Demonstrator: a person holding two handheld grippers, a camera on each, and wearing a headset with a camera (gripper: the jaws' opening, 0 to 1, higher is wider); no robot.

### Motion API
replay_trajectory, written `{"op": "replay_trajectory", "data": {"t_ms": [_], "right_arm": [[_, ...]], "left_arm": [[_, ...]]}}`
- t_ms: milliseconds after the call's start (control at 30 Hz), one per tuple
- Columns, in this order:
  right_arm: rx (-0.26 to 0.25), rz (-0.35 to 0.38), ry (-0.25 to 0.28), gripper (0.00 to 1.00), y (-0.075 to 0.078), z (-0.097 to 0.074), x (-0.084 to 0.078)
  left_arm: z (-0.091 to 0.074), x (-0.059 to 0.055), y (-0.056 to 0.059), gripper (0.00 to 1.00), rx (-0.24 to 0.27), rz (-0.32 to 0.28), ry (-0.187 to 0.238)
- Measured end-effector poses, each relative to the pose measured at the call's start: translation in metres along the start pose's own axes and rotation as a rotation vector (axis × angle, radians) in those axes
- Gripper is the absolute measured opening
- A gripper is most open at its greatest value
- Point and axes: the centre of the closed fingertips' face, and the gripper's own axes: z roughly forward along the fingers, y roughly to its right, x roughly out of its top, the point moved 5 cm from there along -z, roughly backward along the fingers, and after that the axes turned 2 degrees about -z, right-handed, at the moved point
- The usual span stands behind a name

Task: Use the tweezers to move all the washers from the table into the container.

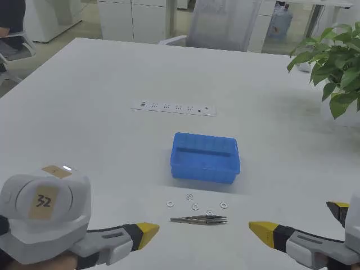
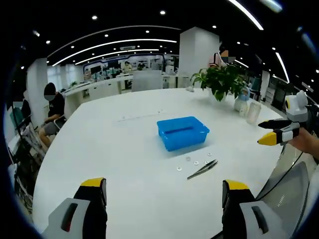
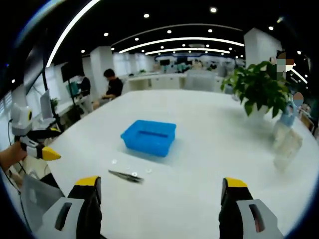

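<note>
**Blue container (image 1: 205, 157) in place, tweezers (image 1: 198, 219) not yet picked up**

Left gripper view: the left gripper (image 2: 163, 185) has its jaws spread wide with nothing between them. It hangs above the white table (image 2: 124, 144). The tweezers lie flat ahead and to the right. The washers (image 2: 188, 159) are scattered just beyond them, and the container sits behind those. The washers are too small here to count with confidence.

Right gripper view: the right gripper (image 3: 160, 182) is likewise released and empty. The tweezers lie ahead and to the left, well apart from its jaws, with the container beyond them.

Head view: there is one container, open side up, and one pair of tweezers. Five washers lie on the table in a loose scatter between the two. None touches the container, and the nearest washer is touching or just beside the tweezers. Beyond the container lies one power strip (image 1: 174, 107), and one plant (image 1: 334, 62) stands at the right edge. The two grippers sit low, one on each side of the tweezers.

I judge the task to be at its opening step, taking up the tweezers. Whether the container already holds any washer cannot be told. The next move calls for one gripper to come down low over the tweezers. They are thin and lie flat, so the grasp must be careful, closing across both arms so that the tips can then pinch a washer
</note>
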Motion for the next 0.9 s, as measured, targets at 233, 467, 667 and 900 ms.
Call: {"op": "replay_trajectory", "data": {"t_ms": [233,467,667,900], "right_arm": [[-0.002,0.000,0.000,0.99,-0.0005,-0.0006,-0.0002],[-0.005,0.004,0.005,0.99,-0.0017,-0.0024,0.0011],[-0.004,0.006,0.004,0.99,-0.0028,-0.0029,0.0009],[-0.005,0.005,0.002,0.99,-0.0032,-0.0033,0.0009]], "left_arm": [[0.0007,-0.0008,-0.0002,0.99,0.000,0.003,-0.006],[0.0004,-0.0006,0.0004,0.99,0.000,0.009,-0.010],[0.0001,0.0000,0.0001,0.99,0.003,0.012,-0.011],[0.0004,0.0005,0.0004,0.99,0.000,0.011,-0.010]]}}
